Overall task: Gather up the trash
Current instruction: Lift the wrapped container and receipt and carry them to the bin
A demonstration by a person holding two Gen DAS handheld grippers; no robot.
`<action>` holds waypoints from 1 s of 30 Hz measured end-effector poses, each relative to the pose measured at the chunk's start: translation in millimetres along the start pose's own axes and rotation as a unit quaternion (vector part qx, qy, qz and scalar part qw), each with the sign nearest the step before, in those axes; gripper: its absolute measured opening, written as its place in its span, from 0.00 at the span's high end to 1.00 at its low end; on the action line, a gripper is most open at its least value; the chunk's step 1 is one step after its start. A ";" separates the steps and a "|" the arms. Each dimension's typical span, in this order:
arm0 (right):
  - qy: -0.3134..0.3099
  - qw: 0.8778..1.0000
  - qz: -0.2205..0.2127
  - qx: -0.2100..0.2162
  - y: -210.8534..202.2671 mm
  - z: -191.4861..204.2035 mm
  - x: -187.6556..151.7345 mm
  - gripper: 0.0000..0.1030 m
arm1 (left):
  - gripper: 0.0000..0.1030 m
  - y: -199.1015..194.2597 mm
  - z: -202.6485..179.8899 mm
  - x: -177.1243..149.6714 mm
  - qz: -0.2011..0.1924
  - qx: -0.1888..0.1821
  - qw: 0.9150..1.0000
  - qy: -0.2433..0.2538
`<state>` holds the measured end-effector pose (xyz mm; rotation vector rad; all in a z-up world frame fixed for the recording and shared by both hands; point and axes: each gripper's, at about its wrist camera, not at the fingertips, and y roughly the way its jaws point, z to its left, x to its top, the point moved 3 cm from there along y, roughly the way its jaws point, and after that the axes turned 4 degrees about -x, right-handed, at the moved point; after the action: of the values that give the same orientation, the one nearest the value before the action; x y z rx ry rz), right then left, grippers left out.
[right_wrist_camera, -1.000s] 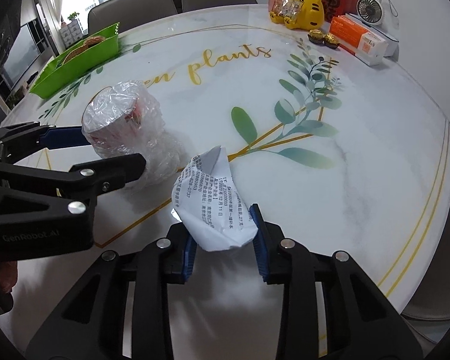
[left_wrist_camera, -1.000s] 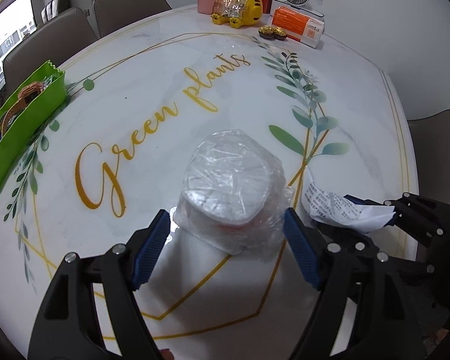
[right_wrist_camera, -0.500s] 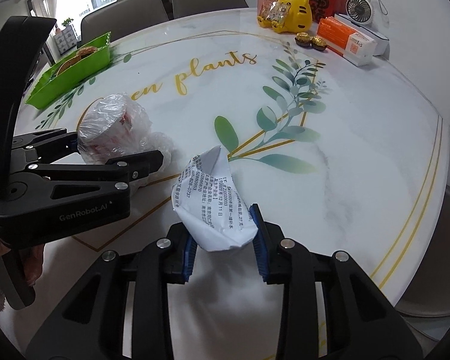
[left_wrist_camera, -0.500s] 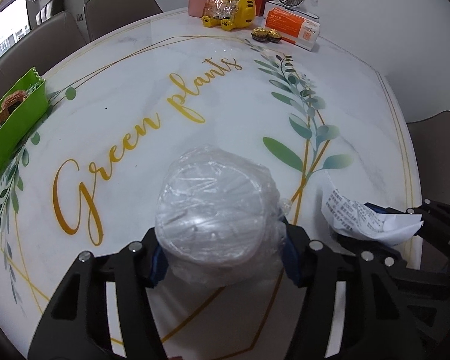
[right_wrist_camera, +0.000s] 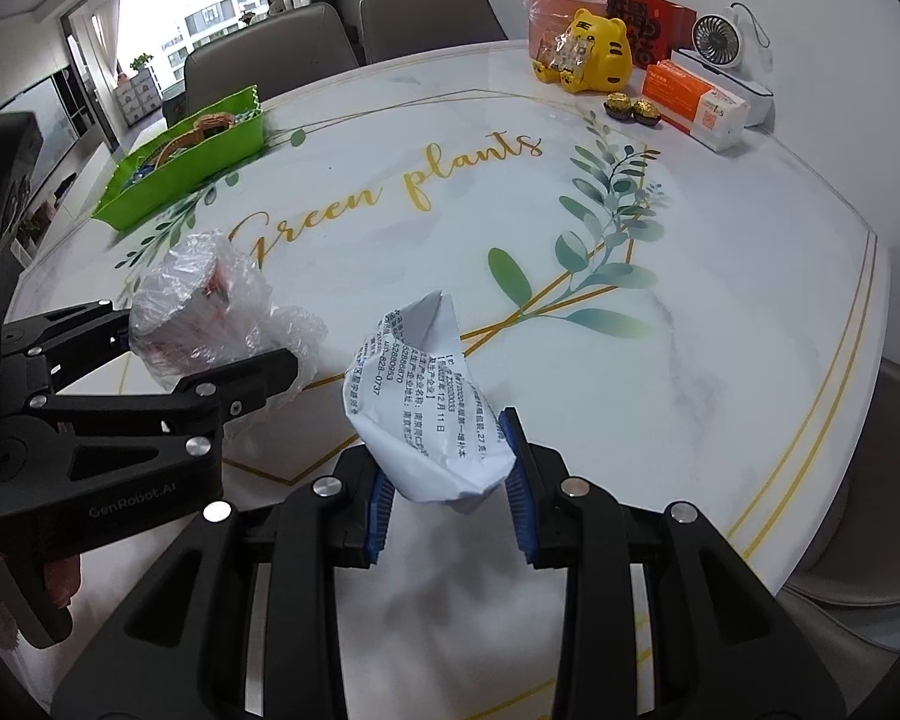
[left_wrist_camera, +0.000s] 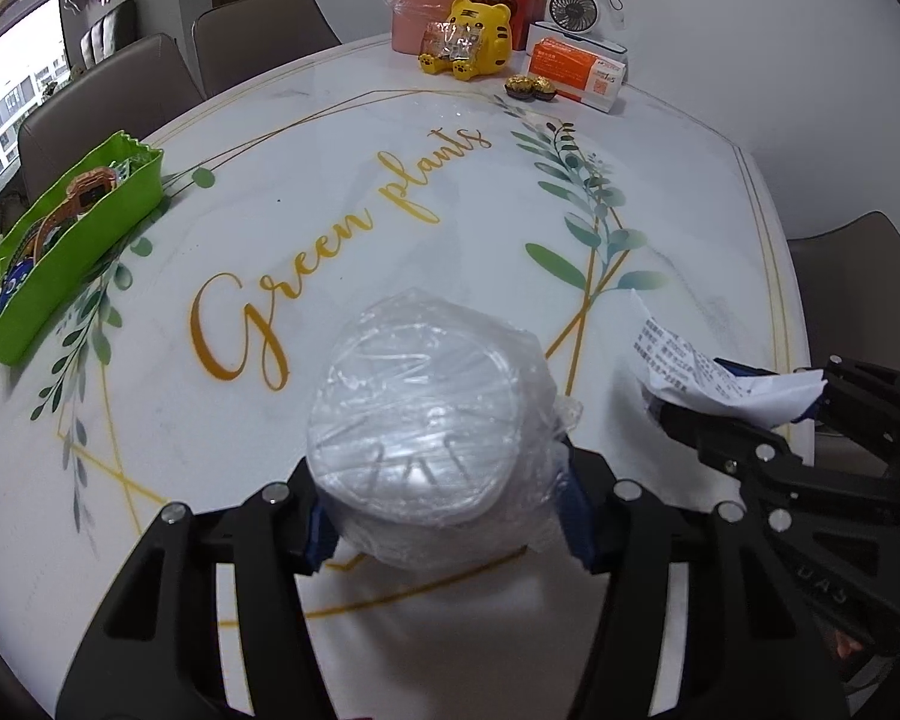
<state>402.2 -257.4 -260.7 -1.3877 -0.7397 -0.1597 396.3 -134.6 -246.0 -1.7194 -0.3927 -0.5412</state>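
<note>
Marble-patterned and round, the dining table [right_wrist_camera: 720, 312] carries gold "Green plants" lettering [left_wrist_camera: 330, 240], and both loads sit on the near side of that lettering. The left gripper [left_wrist_camera: 444, 516] has its blue pads pressed into a cup wrapped in a clear plastic bag [left_wrist_camera: 426, 432], jaws about half apart; the right gripper [right_wrist_camera: 450, 498] pinches a crumpled printed paper slip [right_wrist_camera: 426, 408] between fairly narrow jaws, just right of the cup. Both pieces look to be clear of the tabletop, so the step in hand is probably the carry-off — best done by keeping the squeeze even, since the film is slippery and the cup could slide out or crush, and the slip is caught only by its lower folds. No bin shows in either view. Left of the lettering stands a green tray [right_wrist_camera: 180, 174] of oddments; beyond it, at the far edge, a yellow tiger figure [right_wrist_camera: 594, 48], two gold-foil chocolates [right_wrist_camera: 630, 111], an orange box [right_wrist_camera: 690, 102] and a small white fan [right_wrist_camera: 717, 39] — all well apart. Only the two grippers crowd each other.
</note>
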 end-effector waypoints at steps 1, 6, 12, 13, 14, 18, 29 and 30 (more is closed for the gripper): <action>-0.001 1.000 -0.001 0.001 -3.2 3.1 -1.3 0.70 | 0.44 -5.9 0.0 -5.2 -0.001 0.003 1.000 0.002; -0.017 1.000 -0.011 0.010 -24.2 25.3 -11.4 0.70 | 0.44 -36.4 5.1 -31.9 -0.006 0.015 1.000 -0.005; -0.059 0.997 -0.021 0.041 -51.4 55.1 -22.1 0.70 | 0.44 -81.2 15.9 -68.7 -0.021 0.047 0.997 -0.051; -0.072 0.996 -0.023 0.050 -57.1 61.7 -24.5 0.70 | 0.44 -89.4 17.8 -75.9 -0.025 0.054 0.996 -0.063; -0.084 0.994 -0.025 0.058 -61.7 67.6 -26.5 0.70 | 0.44 -97.8 19.8 -83.4 -0.028 0.062 0.995 -0.075; -0.144 0.984 -0.032 0.098 -83.3 97.8 -41.2 0.70 | 0.44 -131.7 26.9 -122.2 -0.040 0.099 0.985 -0.134; -0.334 0.908 -0.034 0.252 -154.2 243.5 -125.4 0.70 | 0.44 -262.0 45.6 -289.0 -0.078 0.236 0.913 -0.325; -0.355 0.894 -0.031 0.270 -162.5 264.0 -138.9 0.70 | 0.44 -273.7 47.8 -307.3 -0.079 0.248 0.902 -0.344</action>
<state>111.7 -91.0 -203.2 -0.8612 -1.3170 0.5064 0.8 -20.3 -199.6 -1.3327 -1.0832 0.0878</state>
